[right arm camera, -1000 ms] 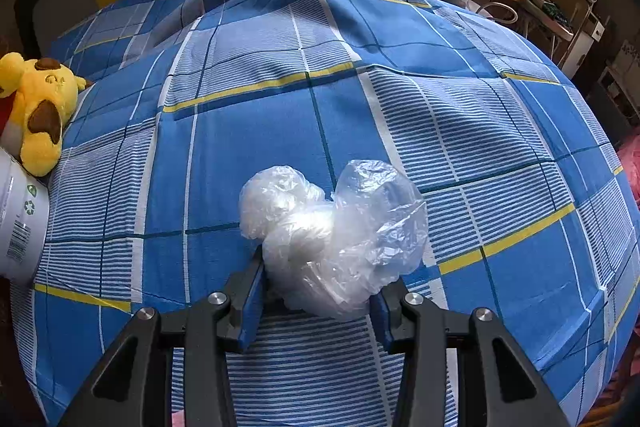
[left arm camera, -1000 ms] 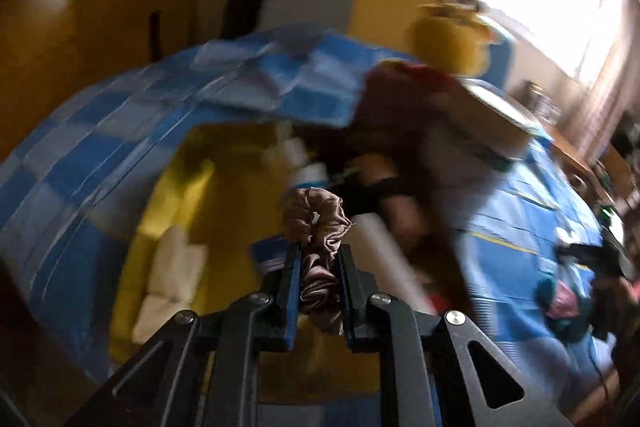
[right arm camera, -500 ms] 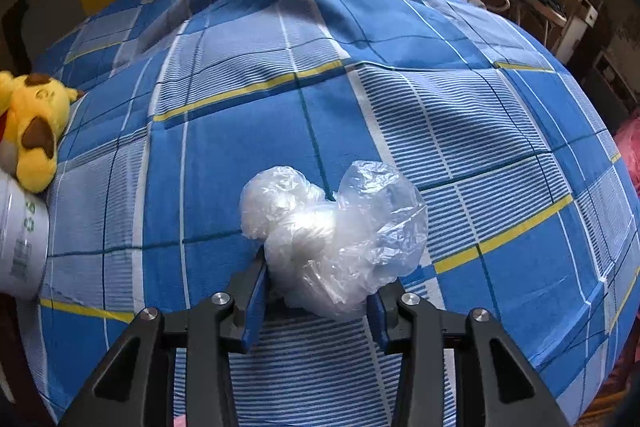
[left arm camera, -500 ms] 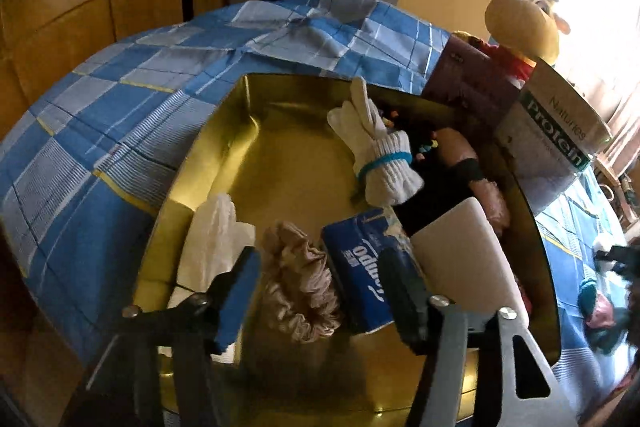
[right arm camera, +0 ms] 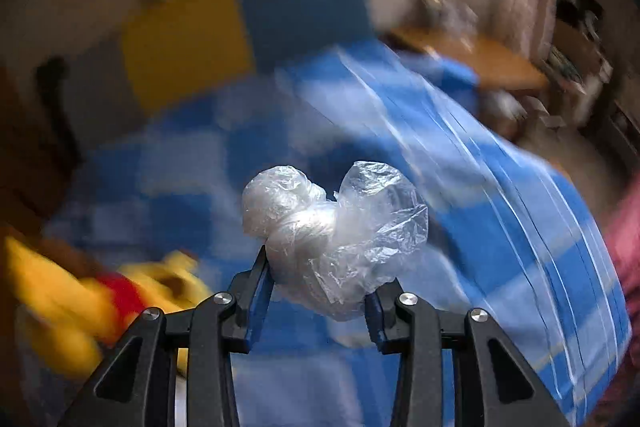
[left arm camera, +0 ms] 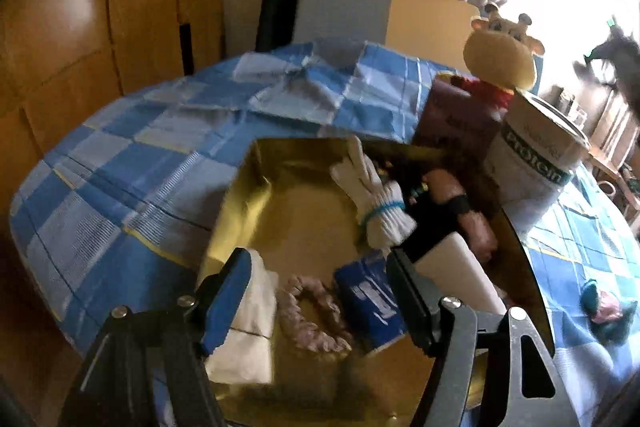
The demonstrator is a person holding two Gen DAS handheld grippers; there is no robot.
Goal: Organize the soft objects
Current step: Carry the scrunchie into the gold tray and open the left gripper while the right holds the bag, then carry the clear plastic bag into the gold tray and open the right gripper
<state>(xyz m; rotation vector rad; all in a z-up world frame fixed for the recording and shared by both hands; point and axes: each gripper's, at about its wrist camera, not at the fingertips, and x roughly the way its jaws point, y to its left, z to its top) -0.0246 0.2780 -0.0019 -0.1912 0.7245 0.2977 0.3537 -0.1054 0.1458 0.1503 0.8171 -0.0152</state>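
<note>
On the blue checked bed, with the right gripper [right arm camera: 318, 291] pinching the crumpled plastic bag [right arm camera: 336, 231], carry it over the gold box [left arm camera: 256, 171], beside the pink scrunchie [left arm camera: 312, 319] lying below the opening, empty left gripper [left arm camera: 320, 291], then release low.

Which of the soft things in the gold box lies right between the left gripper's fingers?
The pink scrunchie, a frilly ring; the folded white cloth sits behind the left finger, and the white glove lies farther back.

Checked bed [left arm camera: 132, 183] bears gold tray [left arm camera: 256, 183], protein tub [left arm camera: 532, 163]
</note>
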